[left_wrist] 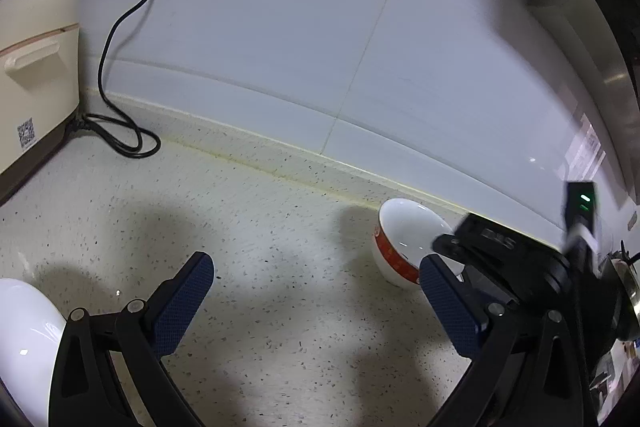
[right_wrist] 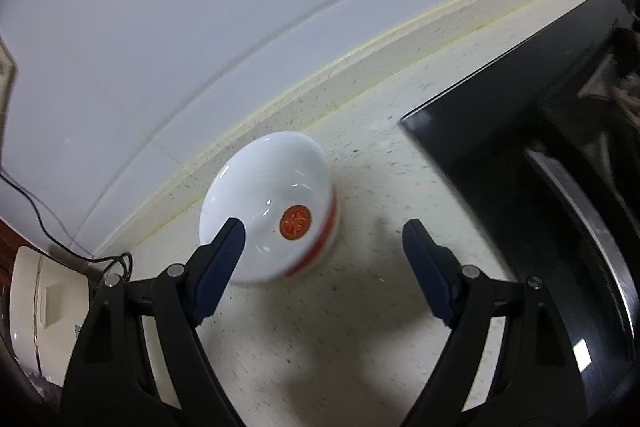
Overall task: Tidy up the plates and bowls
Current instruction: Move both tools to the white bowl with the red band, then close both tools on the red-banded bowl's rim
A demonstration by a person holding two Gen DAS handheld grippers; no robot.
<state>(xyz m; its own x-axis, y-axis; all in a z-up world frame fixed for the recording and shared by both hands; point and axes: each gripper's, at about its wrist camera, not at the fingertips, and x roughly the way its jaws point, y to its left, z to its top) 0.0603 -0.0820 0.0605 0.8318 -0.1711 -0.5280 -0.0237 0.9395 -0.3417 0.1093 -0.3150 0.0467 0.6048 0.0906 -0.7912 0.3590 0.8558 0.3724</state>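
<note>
A white bowl (right_wrist: 272,203) with a red band under its rim and a red emblem inside stands on the speckled counter near the wall. It also shows in the left wrist view as the same bowl (left_wrist: 400,235), at the right. My right gripper (right_wrist: 323,227) is open just in front of it, its left finger overlapping the bowl's near rim and its right finger off to the bowl's right. My left gripper (left_wrist: 316,267) is open over bare counter with nothing between its fingers. A plain white dish (left_wrist: 24,339) lies at the lower left, partly hidden by the left finger's arm.
A cream rice cooker (left_wrist: 36,67) stands at the far left, its black cable (left_wrist: 120,131) coiled on the counter and running up to a wall socket. A black glass cooktop (right_wrist: 520,147) lies to the right of the bowl. White wall tiles close off the back.
</note>
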